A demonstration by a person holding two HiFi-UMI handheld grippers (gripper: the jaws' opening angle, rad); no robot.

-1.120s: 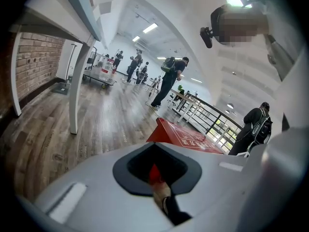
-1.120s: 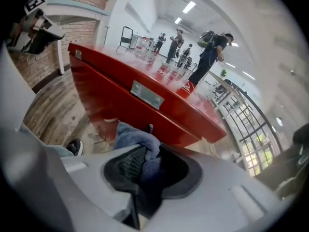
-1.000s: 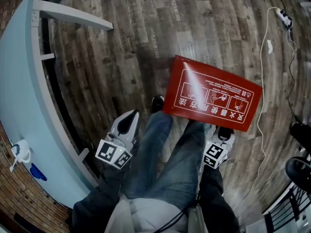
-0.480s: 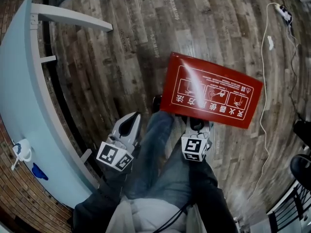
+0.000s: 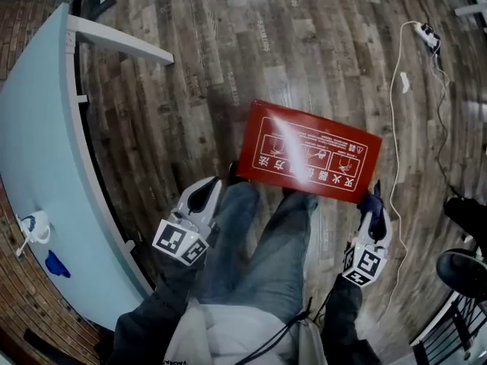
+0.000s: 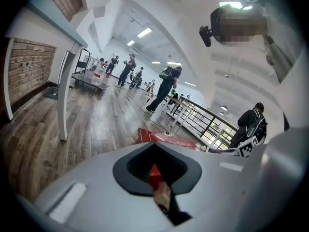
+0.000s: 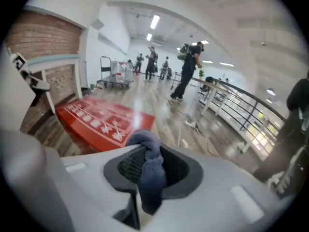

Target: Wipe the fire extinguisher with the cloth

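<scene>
A flat red fire extinguisher box (image 5: 308, 162) with white pictograms lies on the wooden floor; it also shows as the red box (image 6: 159, 137) and the red box (image 7: 101, 117). My right gripper (image 5: 372, 202) hangs by the box's near right corner, apart from it, shut on a dark blue cloth (image 5: 370, 198). In the right gripper view the cloth (image 7: 150, 166) is bunched between the jaws of the right gripper (image 7: 145, 175) and droops over them. My left gripper (image 5: 207, 185) is left of the box's near left corner. The left gripper (image 6: 157, 175) looks shut with nothing in it.
My legs in jeans (image 5: 259, 257) stand just near the box. A curved light blue counter (image 5: 38, 128) on white legs runs along the left. A white cable with a power strip (image 5: 399, 128) trails on the right, by a black chair base (image 5: 464, 265). People and a trolley (image 6: 91, 79) stand far off.
My right gripper, with the cloth, went left toward the legs at the box's near edge, then swung out right to the near right corner. The left gripper barely moved.
</scene>
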